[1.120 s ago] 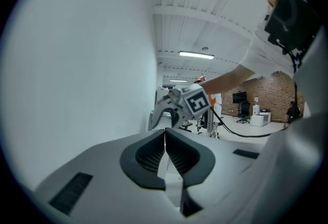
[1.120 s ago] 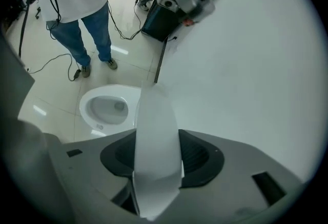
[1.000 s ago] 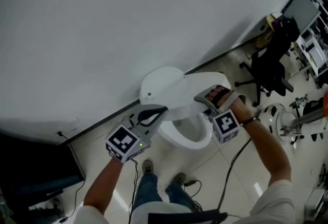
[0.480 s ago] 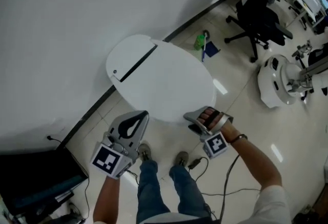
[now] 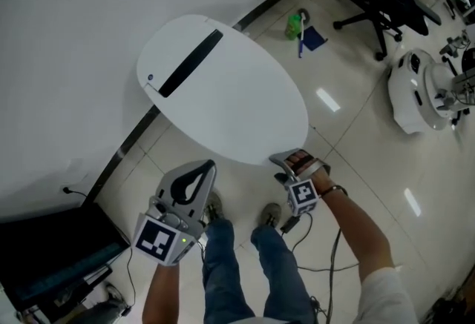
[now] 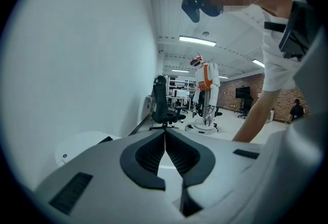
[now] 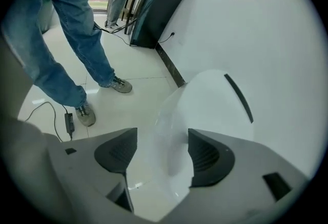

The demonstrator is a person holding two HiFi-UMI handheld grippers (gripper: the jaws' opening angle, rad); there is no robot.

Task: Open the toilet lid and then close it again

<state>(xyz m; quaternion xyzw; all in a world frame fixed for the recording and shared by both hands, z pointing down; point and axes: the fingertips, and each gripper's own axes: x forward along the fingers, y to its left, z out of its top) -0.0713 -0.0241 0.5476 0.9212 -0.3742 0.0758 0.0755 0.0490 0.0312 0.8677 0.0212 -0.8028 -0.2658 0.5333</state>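
Right gripper point(image 5: 291, 159): jaws spread and just been opening. The front rim of the toilet lid point(image 5: 223, 93) sits between them, with neither pad pressing on it. Toilet lid: raised a second ago, now lying flat and shut, hinge end toward the wall point(image 5: 74, 18). Left gripper point(image 5: 199, 170): jaws pressed together, empty, just short of the rim. Status: the open-and-close cycle appears complete; only withdrawal seems left.
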